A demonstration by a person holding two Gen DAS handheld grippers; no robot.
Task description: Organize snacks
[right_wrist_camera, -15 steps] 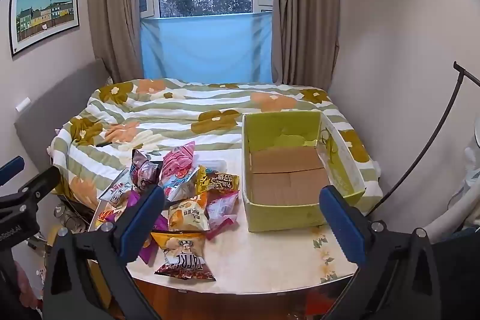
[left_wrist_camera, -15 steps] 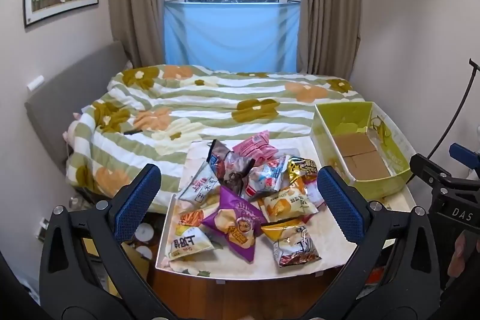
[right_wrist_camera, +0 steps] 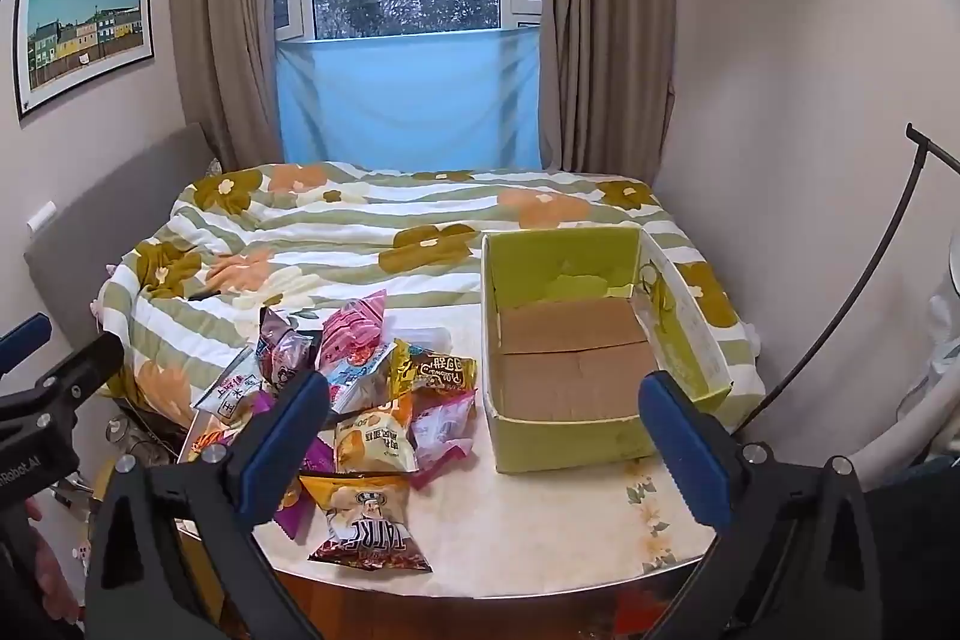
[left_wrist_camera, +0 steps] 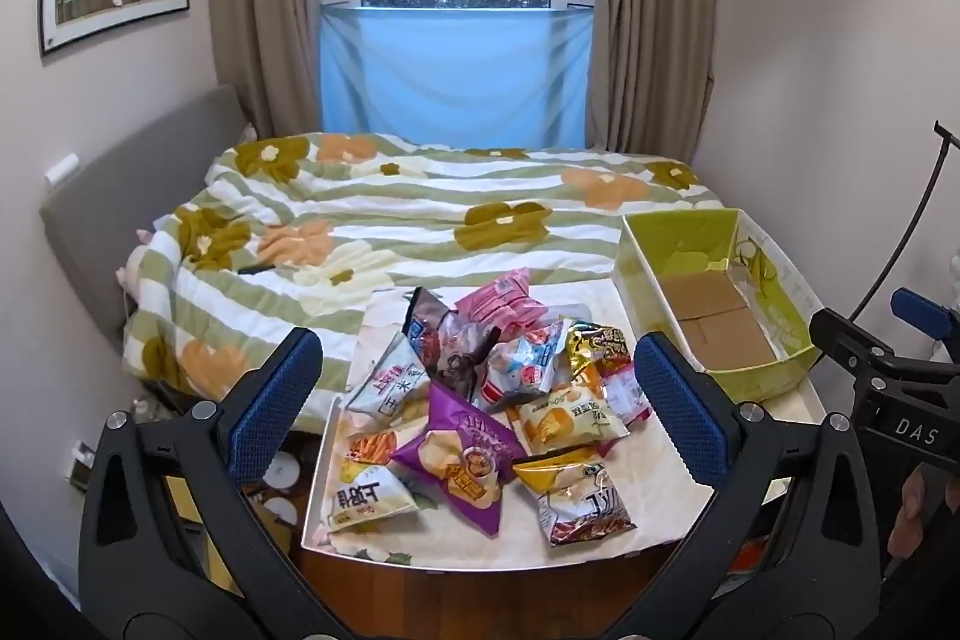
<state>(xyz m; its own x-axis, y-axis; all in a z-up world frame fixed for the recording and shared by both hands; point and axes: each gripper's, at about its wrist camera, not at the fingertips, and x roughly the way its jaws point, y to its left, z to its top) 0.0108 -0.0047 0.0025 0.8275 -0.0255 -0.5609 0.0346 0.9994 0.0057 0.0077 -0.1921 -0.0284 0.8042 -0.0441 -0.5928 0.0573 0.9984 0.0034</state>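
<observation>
Change since half a second ago: almost none. Both wrist views show the same framing as before; the snack pile and the box lie as they did, and neither tool has closed in on anything.
Meaning for the task: I'd judge the sorting has not begun; every packet is still out of the box.
Snack pile (left_wrist_camera: 486, 400): a loose heap of foil and plastic packets on the left part of the white floral surface (right_wrist_camera: 540, 538), some overlapping.
Nearest packets: a purple chip bag (left_wrist_camera: 462, 454) at the front of the heap, an orange-and-brown chip bag (right_wrist_camera: 366, 526) lying apart toward the near edge, a pink packet (left_wrist_camera: 501, 298) at the back.
Cardboard box (right_wrist_camera: 570, 340): green outside, brown flaps on the floor, open at the top, nothing in it; it stands on the right part of the surface, just beside the heap.
Left gripper (left_wrist_camera: 474, 400): jaws spread as wide as they go, nothing between the blue pads, touching nothing; it hangs above the near edge, tilted down at the heap.
Right gripper (right_wrist_camera: 486, 436): jaws likewise spread wide and empty, tilted down, aimed between the heap and the box.
Behind: a bed with a flowered quilt (left_wrist_camera: 420, 226) against the far edge of the surface.
Likely next: one tool drops onto a loose packet, probably a front one.
</observation>
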